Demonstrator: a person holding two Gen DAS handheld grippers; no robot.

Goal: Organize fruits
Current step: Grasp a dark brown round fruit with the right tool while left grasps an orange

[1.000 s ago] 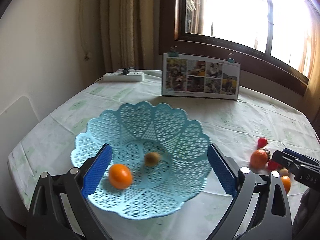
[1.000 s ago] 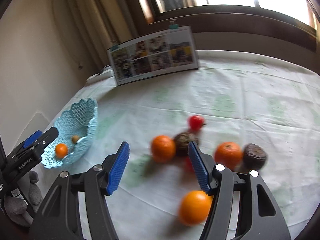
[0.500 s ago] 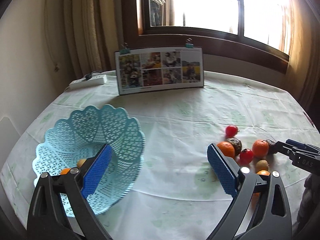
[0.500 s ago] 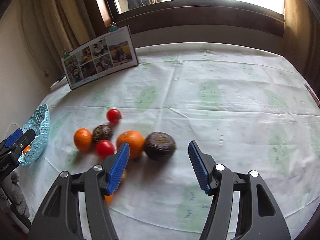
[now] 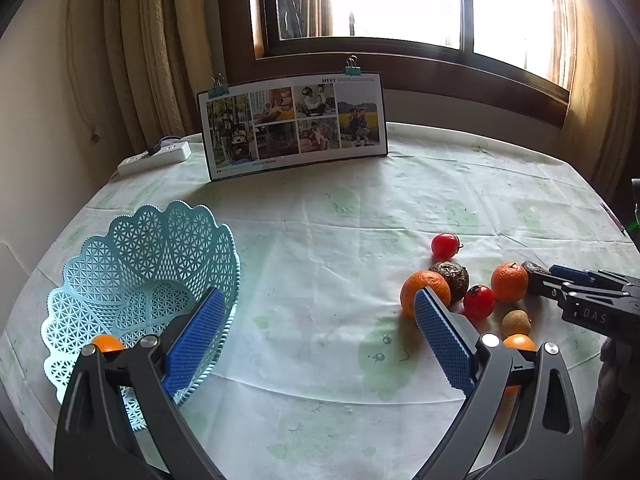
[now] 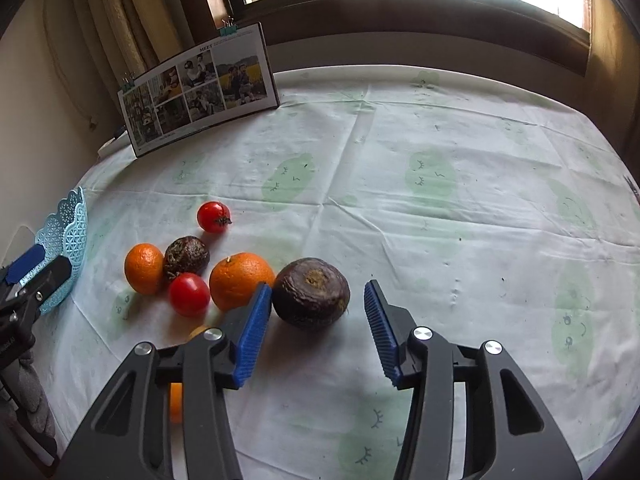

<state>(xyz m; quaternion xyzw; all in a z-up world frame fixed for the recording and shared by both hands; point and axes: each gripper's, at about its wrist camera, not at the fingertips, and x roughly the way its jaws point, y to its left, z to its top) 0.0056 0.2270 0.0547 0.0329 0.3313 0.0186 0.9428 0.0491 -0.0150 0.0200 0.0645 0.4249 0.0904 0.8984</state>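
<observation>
Swinging away from the basket (image 5: 132,280), our open left gripper (image 5: 316,336) now faces the fruit pile. Right view: our open right gripper (image 6: 316,320) brackets the dark fruit (image 6: 310,292); its left pad could nudge the orange (image 6: 240,280) away.

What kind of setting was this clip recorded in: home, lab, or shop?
Most likely a home, probably a dining corner. A round table with a printed tablecloth stands by a curtained window, a family photo collage is propped at the back, and a blue lattice fruit basket sits on the table.
</observation>
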